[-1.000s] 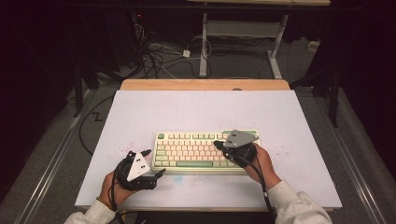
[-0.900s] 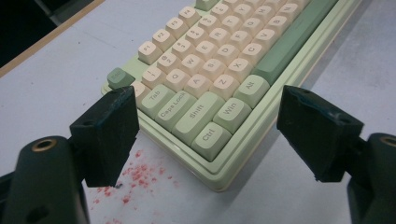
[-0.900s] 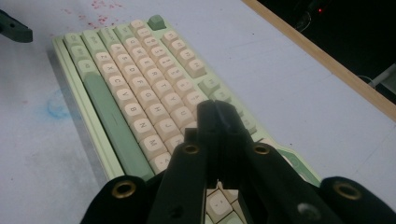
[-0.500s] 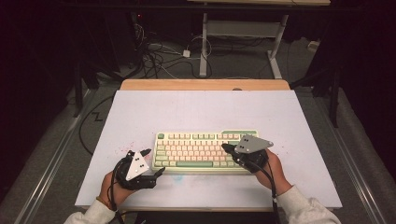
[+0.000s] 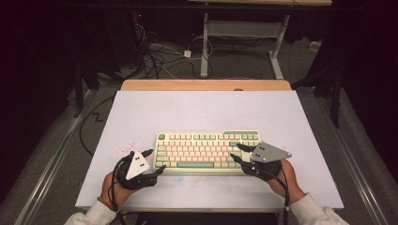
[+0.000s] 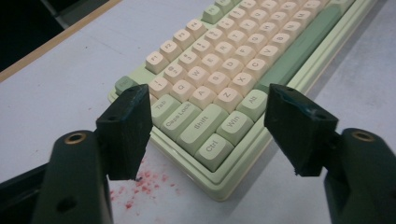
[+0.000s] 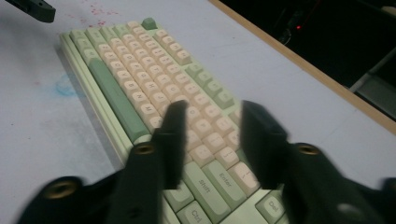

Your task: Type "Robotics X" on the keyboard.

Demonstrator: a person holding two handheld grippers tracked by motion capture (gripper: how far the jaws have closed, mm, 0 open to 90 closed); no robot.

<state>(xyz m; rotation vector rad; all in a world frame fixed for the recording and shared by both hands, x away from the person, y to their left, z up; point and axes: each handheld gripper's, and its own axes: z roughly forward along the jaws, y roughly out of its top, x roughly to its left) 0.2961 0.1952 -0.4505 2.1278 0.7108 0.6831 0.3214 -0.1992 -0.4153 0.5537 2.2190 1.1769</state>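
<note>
A cream and green keyboard [image 5: 206, 150] lies flat near the table's front edge. My left gripper [image 5: 156, 160] sits at its near left corner. In the left gripper view the keyboard [image 6: 219, 70] has its Ctrl corner between the jaws of that gripper [image 6: 211, 133]. The jaws have just been closing but stand clear of the case, so it is open. My right gripper [image 5: 236, 152] hovers over the right end of the keyboard [image 7: 140, 70]. Its jaws have just been opening, and in its own view the gripper [image 7: 214, 116] has only keys beneath it.
The keyboard rests on a pale mat [image 5: 202, 112] with a wooden strip [image 5: 206, 85] along the far edge. Red specks [image 5: 126, 150] and a blue smudge [image 5: 178, 178] mark the mat. Cables [image 5: 159, 56] and a desk frame [image 5: 277, 51] lie beyond the table.
My right gripper has slid right along the keyboard's right end and its jaws have parted. The left hand has stayed in place at the left corner.
</note>
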